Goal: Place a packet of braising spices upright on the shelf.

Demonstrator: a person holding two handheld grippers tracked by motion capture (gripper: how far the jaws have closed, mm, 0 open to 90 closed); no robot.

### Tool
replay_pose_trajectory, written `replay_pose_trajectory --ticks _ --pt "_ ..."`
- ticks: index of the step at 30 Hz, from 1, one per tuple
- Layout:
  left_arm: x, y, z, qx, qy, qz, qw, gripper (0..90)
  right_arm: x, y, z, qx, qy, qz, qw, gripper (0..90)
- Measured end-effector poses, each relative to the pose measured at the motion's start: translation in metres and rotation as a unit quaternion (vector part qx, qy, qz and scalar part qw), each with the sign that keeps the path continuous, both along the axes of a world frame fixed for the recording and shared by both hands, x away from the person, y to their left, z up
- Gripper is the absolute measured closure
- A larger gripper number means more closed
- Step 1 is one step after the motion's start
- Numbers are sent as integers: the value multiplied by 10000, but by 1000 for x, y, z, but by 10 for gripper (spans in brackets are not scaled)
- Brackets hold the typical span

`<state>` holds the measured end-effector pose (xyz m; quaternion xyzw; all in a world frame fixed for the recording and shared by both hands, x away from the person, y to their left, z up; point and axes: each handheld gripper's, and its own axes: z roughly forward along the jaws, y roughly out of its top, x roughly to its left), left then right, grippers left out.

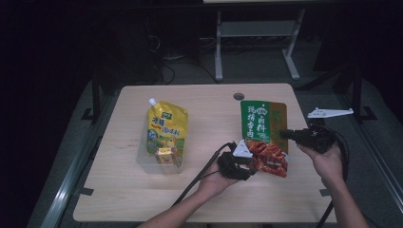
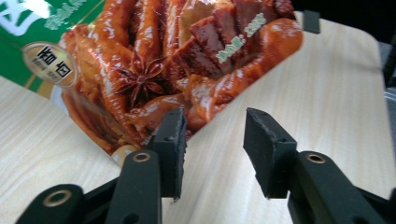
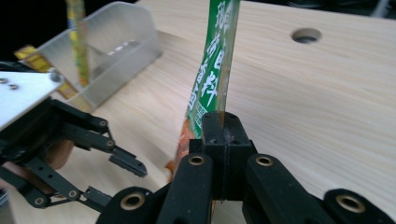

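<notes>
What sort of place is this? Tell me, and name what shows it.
Probably a lab or workshop set up for recording, not a kitchen: a bare wooden table with a cable hole, metal frame legs and loose cables on the dark floor behind, and seasoning packets laid out as props.

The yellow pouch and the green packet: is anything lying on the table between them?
No. In the high view only bare wooden table lies between the yellow pouch and the green packet.

Looks like a lab or test room, pretty dim: a bare light-wood desk with a cable hole near its far edge, grey carpet, metal legs of another desk behind, loose cables on the floor.
</notes>
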<state>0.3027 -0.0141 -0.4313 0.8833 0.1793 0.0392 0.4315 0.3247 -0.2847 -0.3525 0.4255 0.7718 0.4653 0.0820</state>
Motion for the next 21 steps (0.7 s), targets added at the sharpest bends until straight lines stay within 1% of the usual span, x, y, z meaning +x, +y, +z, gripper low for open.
replay_pose_trajectory --ticks 2,3,4,5,6,7,8,10,12,13,15,17,21 --pt "-3 4 1 -40 18 -49 10000 548 -3 7 7 -8 -153 210 9997 900" --pt "-5 5 1 -53 33 -82 9999 548 -3 7 7 -8 -153 210 9997 900" --pt "-8 8 1 -57 25 -103 9999 540 -4 9 9 -39 -223 242 9994 900" --pt "-9 9 1 -80 60 -101 9999 529 -6 15 14 -118 -391 366 9985 900" --pt "-11 10 2 -96 40 -116 9999 529 -6 15 14 -118 -391 366 9985 900" --pt "-12 12 2 -90 -26 -141 9999 527 -7 17 15 -147 -431 402 9982 900" --pt "-14 13 3 -79 -43 -149 9998 516 -6 21 19 -137 -477 512 9975 900" --pt "-16 17 3 -121 -40 -160 9998 514 -6 23 20 -135 -480 547 9973 900" --pt "-19 21 3 -99 -64 -185 9998 509 -6 26 22 -113 -502 596 9969 900" --pt "-20 23 3 -93 -58 -190 9998 506 -6 29 24 -117 -490 638 9967 900" --pt "-22 26 2 -103 -77 -185 9997 500 -5 33 25 -163 -536 686 9961 900" --pt "-23 29 2 -132 -55 -183 9997 494 -5 37 28 -192 -562 736 9955 900" --pt "-25 34 3 -176 -81 -181 9996 488 -3 43 30 -180 -582 827 9947 900"
